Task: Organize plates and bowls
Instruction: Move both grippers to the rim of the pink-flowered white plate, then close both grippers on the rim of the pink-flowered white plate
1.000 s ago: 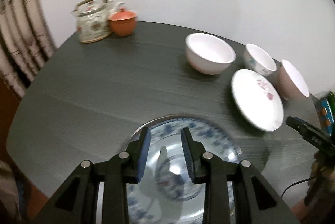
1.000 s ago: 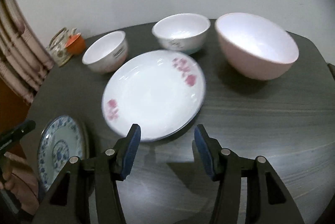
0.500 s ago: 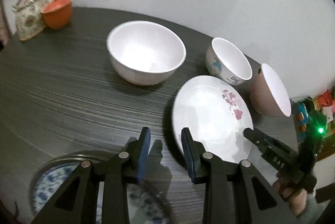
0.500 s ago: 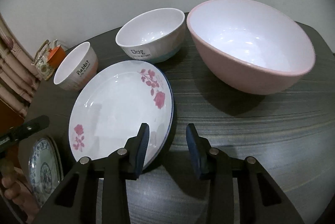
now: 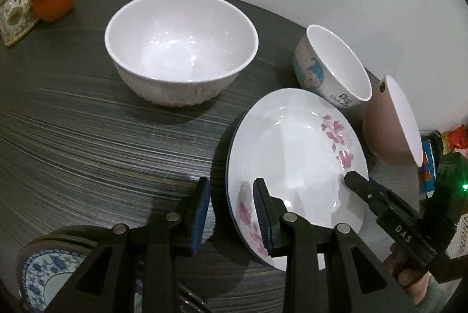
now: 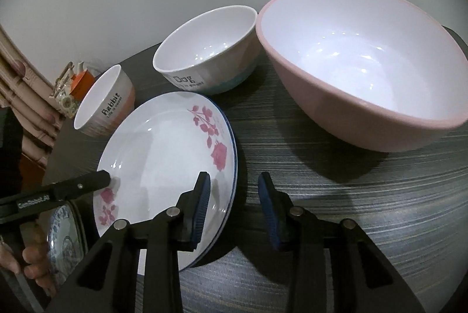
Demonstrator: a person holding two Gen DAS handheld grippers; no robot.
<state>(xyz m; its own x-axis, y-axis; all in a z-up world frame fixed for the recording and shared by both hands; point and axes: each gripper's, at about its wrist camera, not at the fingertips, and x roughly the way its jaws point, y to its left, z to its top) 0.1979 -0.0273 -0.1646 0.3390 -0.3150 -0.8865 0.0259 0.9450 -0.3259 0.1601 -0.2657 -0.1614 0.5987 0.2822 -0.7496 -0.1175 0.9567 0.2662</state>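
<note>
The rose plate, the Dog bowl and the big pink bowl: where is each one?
rose plate (image 6: 163, 155): right wrist view, bare white centre.
Dog bowl (image 6: 210, 49): right wrist view, inside wall.
pink bowl (image 6: 359, 64): right wrist view, white inside.

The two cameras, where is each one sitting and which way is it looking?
Left wrist view: sits on the left claw, looking down along it at the flowered plate and the white bowl; its two fingers show, with the right claw and a hand beside.
Right wrist view: sits on the right claw, facing the same plate and the pink bowl; the left claw shows.
Both share the plate, the bowls and the dark table.
</note>
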